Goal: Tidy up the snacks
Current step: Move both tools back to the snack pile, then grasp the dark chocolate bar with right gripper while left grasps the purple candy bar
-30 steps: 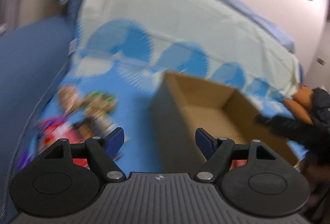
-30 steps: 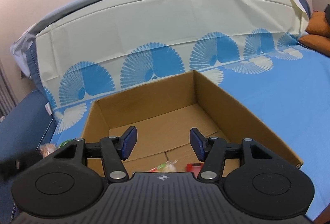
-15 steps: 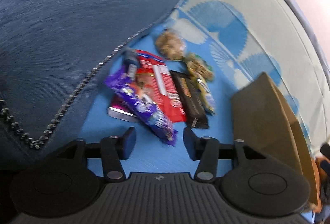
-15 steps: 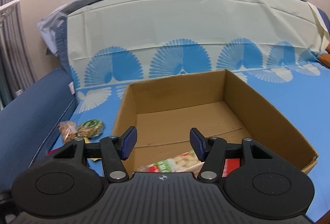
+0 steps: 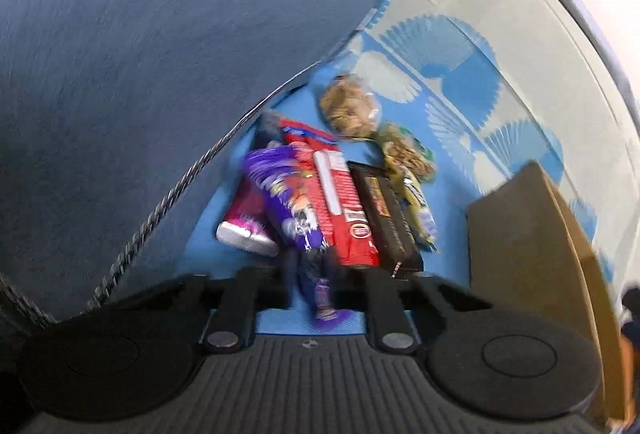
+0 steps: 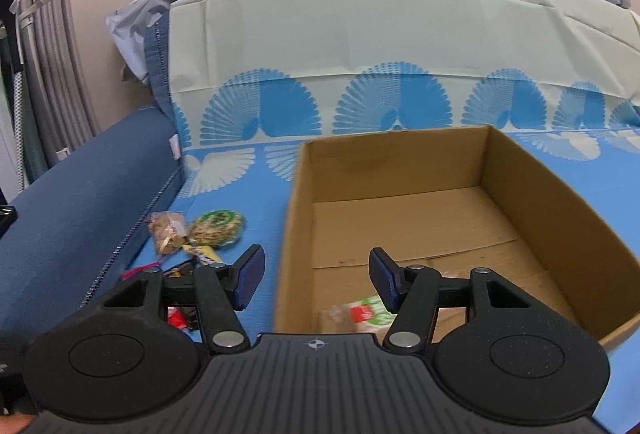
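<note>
A purple snack packet (image 5: 294, 210) is seen clamped at its near end between the jaws of the left gripper (image 5: 316, 282), which are closed on the wrapper. The packet lies atop a loose pile on a blue patterned bed cover (image 5: 404, 30), touching a red packet (image 5: 340, 202) and a pink-ended packet (image 5: 246, 230) and near a dark chocolate bar (image 5: 390, 218), with a bag of nuts (image 5: 350, 110) and a green-topped snack (image 5: 408, 150) farther off. The cardboard box (image 6: 472, 170), where one green-and-red packet (image 6: 368, 314) is already lying, stands just beside the pile.

The right gripper (image 6: 316, 280) is held above the box's near left corner, its jaws standing apart with nothing between them.

The pickup is judged to be the step in hand. A clean lift would be helped if the thin wrapper were raised straight up before being swung across, so that the neighbouring packets are not dragged along. The grip sits near the packet's tail, so some drooping should be expected, and the box wall should be cleared with room to spare.
</note>
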Tool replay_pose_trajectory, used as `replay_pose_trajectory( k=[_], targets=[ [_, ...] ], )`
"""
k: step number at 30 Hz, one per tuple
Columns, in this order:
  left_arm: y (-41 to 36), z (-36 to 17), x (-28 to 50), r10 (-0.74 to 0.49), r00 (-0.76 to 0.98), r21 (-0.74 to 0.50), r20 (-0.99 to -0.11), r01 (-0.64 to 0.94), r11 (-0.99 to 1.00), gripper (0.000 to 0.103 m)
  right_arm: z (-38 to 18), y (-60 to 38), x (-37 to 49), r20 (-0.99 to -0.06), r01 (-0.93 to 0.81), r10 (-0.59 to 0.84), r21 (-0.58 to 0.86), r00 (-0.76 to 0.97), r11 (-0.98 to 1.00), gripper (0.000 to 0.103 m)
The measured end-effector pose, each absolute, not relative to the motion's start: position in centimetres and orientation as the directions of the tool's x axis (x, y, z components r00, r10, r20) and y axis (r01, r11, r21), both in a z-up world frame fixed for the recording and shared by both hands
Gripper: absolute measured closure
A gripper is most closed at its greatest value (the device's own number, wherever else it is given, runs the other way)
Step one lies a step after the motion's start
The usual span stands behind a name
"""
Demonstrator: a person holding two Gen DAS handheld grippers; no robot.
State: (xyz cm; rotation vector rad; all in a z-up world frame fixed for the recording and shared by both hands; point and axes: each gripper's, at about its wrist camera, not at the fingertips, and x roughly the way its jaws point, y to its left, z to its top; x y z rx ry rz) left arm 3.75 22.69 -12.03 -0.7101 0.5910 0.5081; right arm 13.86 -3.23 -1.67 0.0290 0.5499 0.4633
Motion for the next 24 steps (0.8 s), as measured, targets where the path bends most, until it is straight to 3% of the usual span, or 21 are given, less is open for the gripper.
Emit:
replay_pose_trajectory(
  k=[5,7,9,13,16,20,21,22,24],
  targets=[
    [23.1,-9.4,3.7,0.102,0.734,-0.383,-0.671,-0.462,0.800,0.103,-1.9,0.0,12.8,-0.493,-0.492,0.490,0.138,0.719,0.860,0.043],
    [23.3,-9.9,4.0,0.007,0.695,-0.352,-0.719,-0.373,0.858,0.103,-2.1,1.5,12.2,-0.497,-0.535,0.520,0.125,0.695,0.835,0.043],
    [23.8,-10.8,3.6,-0.048,0.680,-0.391,-0.731,-0.360,0.847,0.101,-2.3,3.0,11.6,-0.504,-0.581,0.547,0.105,0.669,0.807,0.043],
    [22.5,-10.4,3.2,-0.018,0.727,-0.374,-0.686,-0.331,0.866,0.082,-2.8,5.4,10.5,-0.521,-0.646,0.580,0.070,0.626,0.761,0.043],
    [22.2,-10.2,3.3,0.057,0.740,-0.338,-0.670,-0.372,0.864,0.079,-3.4,6.3,10.5,-0.543,-0.656,0.579,0.066,0.608,0.752,0.043],
    [23.1,-10.3,2.9,0.075,0.762,-0.387,-0.644,-0.409,0.827,0.071,-5.2,8.4,12.9,-0.627,-0.657,0.553,0.086,0.549,0.749,0.043],
    [23.3,-10.4,2.9,0.070,0.761,-0.395,-0.645,-0.411,0.822,0.066,-5.8,9.2,13.7,-0.648,-0.659,0.546,0.091,0.530,0.747,0.042],
    [23.5,-10.2,3.3,0.061,0.760,-0.398,-0.647,-0.404,0.824,0.055,-6.3,9.6,14.4,-0.661,-0.655,0.537,0.089,0.525,0.750,0.041],
    [23.4,-10.2,3.5,0.065,0.752,-0.385,-0.656,-0.408,0.828,0.045,-7.6,10.6,15.7,-0.684,-0.638,0.512,0.087,0.521,0.765,0.033]
  ],
)
